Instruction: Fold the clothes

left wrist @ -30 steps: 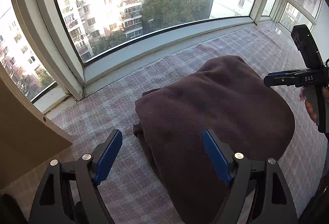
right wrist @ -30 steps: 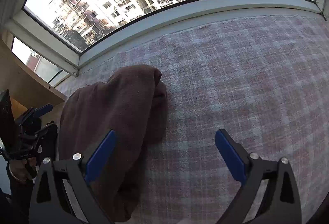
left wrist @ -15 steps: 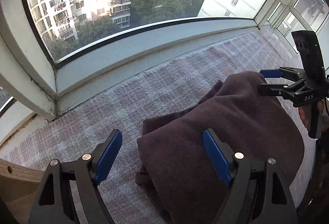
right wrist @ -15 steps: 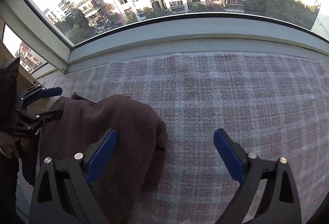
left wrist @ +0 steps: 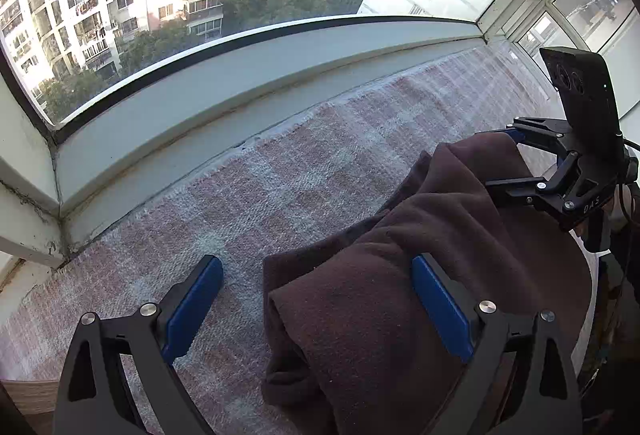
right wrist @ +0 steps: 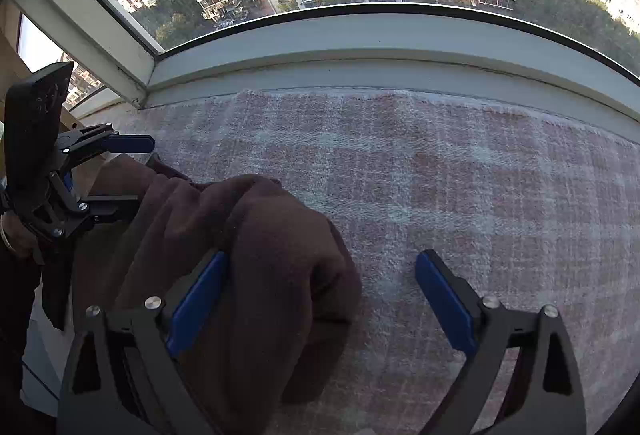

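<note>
At the left, the left gripper [left wrist: 316, 309] has just been opening; its jaws stand apart, straddling the near left edge of the brown garment [left wrist: 400, 295] without pressing it. The garment, bunched and only partly folded (flattening and final folds remain, I judge), lies on the plaid blanket [left wrist: 280, 187], its long axis probably running left to right. The right gripper [right wrist: 320, 305] is also apart over the other end.

Garment [left wrist: 400, 315] bottom (cut off)
</note>
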Demonstrator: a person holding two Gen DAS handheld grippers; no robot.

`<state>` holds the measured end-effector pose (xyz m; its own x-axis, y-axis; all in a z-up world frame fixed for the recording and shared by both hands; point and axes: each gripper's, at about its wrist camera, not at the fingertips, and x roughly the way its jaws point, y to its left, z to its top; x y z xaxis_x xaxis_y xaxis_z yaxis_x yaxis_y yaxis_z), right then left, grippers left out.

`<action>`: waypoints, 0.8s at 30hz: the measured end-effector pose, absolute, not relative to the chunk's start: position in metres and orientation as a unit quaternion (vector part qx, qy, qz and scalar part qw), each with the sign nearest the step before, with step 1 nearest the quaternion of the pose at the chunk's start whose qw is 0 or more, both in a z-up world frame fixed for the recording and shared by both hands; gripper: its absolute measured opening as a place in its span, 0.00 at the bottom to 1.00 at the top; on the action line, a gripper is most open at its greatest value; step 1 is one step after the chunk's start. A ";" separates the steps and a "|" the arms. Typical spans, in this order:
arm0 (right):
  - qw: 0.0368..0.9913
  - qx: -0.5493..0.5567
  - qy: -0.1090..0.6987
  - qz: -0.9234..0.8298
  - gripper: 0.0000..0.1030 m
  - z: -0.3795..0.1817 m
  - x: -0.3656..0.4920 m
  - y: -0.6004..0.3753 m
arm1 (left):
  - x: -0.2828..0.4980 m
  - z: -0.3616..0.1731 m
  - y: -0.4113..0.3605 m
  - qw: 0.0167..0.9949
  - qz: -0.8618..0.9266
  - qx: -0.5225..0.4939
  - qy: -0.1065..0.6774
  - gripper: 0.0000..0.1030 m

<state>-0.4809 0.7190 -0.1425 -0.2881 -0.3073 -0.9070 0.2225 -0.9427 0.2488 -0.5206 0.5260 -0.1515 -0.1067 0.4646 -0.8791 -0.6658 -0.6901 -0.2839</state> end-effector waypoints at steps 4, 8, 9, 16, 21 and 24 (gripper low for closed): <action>0.174 0.573 -0.023 -0.801 0.90 -0.143 -0.482 0.714 | -0.516 -0.150 0.525 0.389 0.740 -0.541 0.093 0.87; 0.217 0.570 -0.039 -0.792 0.57 -0.140 -0.481 0.709 | -0.511 -0.144 0.527 0.409 0.735 -0.532 0.097 0.67; 0.218 0.573 -0.041 -0.789 0.57 -0.140 -0.481 0.708 | -0.510 -0.144 0.528 0.411 0.735 -0.530 0.101 0.67; 0.182 0.572 0.037 -0.799 0.77 -0.132 -0.482 0.699 | -0.513 -0.147 0.524 0.414 0.727 -0.541 0.082 0.67; 0.176 0.601 -0.021 -0.779 0.82 -0.141 -0.489 0.717 | -0.510 -0.146 0.526 0.425 0.722 -0.539 0.088 0.57; 0.176 0.606 -0.036 -0.775 0.84 -0.143 -0.490 0.719 | -0.510 -0.146 0.528 0.428 0.720 -0.539 0.087 0.55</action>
